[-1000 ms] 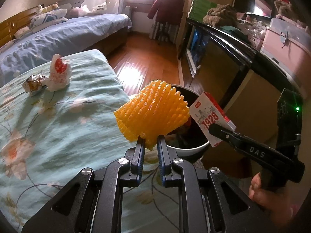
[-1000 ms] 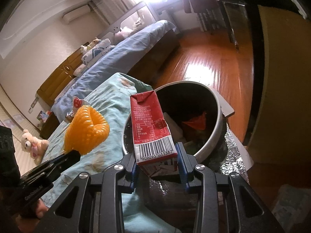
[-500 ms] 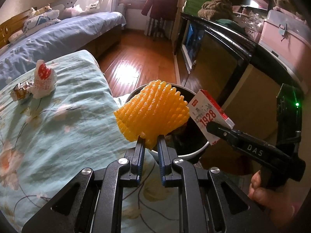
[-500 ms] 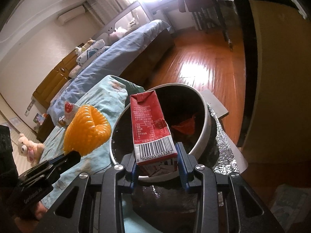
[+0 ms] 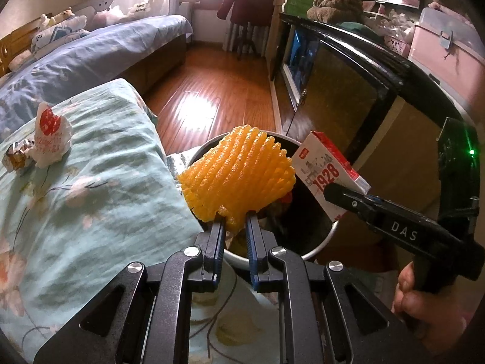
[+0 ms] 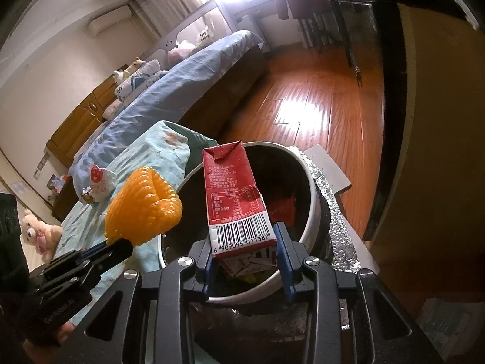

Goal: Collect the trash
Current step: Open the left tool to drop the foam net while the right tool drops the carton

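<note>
My left gripper [image 5: 232, 221] is shut on an orange foam fruit net [image 5: 239, 177] and holds it over the near rim of a round white bin [image 5: 321, 244] lined in black. My right gripper [image 6: 247, 236] is shut on a red and white milk carton [image 6: 235, 194] and holds it upright over the bin's [image 6: 315, 203] opening. The carton also shows in the left wrist view [image 5: 329, 173], and the net in the right wrist view [image 6: 142, 206]. Red and yellow trash lies inside the bin.
A white and red wrapper [image 5: 50, 138] and a small foil wrapper [image 5: 16, 159] lie on the teal flowered bedspread [image 5: 91, 200] at left. A dark glass cabinet [image 5: 348, 97] stands right of the bin. Wooden floor [image 5: 212, 97] lies beyond.
Both grippers have moved forward toward the bin with their loads. The net and the carton now hang over its opening. Both grips are unchanged.
</note>
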Tool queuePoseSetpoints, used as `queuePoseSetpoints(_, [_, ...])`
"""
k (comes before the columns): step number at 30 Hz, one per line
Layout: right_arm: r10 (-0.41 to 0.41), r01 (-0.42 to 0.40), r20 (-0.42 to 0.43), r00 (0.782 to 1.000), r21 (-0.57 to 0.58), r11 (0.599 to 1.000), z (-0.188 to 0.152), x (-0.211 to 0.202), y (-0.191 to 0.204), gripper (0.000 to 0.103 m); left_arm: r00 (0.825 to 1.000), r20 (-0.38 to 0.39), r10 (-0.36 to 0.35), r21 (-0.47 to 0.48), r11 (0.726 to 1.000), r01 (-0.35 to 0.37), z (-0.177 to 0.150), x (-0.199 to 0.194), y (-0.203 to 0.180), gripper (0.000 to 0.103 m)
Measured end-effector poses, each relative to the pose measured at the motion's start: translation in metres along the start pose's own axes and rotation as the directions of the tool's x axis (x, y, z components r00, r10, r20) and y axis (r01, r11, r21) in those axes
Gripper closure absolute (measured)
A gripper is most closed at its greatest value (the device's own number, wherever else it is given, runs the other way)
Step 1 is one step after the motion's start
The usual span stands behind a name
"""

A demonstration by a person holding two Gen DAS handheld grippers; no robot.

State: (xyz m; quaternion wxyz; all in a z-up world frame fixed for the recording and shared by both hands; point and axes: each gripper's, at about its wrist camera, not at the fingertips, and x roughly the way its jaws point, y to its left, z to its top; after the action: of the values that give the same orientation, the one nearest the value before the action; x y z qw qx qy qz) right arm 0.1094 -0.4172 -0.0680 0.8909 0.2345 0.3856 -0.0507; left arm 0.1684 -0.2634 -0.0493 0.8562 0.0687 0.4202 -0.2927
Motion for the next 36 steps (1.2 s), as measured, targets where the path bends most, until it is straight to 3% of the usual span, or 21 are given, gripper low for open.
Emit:
queuePoseSetpoints(16, [-0.017,0.017,-0.025,1.0,-0.014,1.0,0.011,0.012,-0.001,0.068,1.0,-0.026,-0.007,-0.013,1.0,0.006,0.009,0.018,-0.003,0.09])
queuePoseSetpoints(19, [-0.013,0.013,-0.033,0.999,-0.006,1.0,0.013,0.014,-0.002,0.065,1.0,-0.026,-0.011,-0.016,1.0,0.01,0.011,0.019,-0.004,0.086])
queuePoseSetpoints(21, [-0.01,0.01,-0.033,0.999,0.002,1.0,0.014,0.014,-0.003,0.064,0.999,-0.029,-0.018,-0.019,1.0,0.017,0.011,0.02,-0.004,0.076])
queuePoseSetpoints(24, [-0.006,0.007,-0.027,1.0,0.009,1.0,0.014,0.013,-0.003,0.057,1.0,-0.011,-0.003,-0.031,1.0,0.002,0.01,0.017,-0.002,0.054])
queuePoseSetpoints(28, [-0.001,0.001,-0.022,1.0,0.014,1.0,0.013,0.009,0.0,0.053,1.0,0.0,0.0,-0.061,0.998,0.0,0.004,0.011,0.007,0.054])
queuePoseSetpoints(34, [0.037,-0.036,-0.014,0.999,0.027,0.999,0.011,0.006,0.011,0.025,1.0,0.017,0.014,-0.126,0.992,-0.012,-0.01,-0.007,0.031,0.054])
queuePoseSetpoints(36, [0.051,-0.051,-0.01,0.999,0.024,0.998,0.01,0.005,0.018,0.021,0.999,0.025,0.023,-0.145,0.989,-0.019,-0.014,-0.013,0.038,0.053])
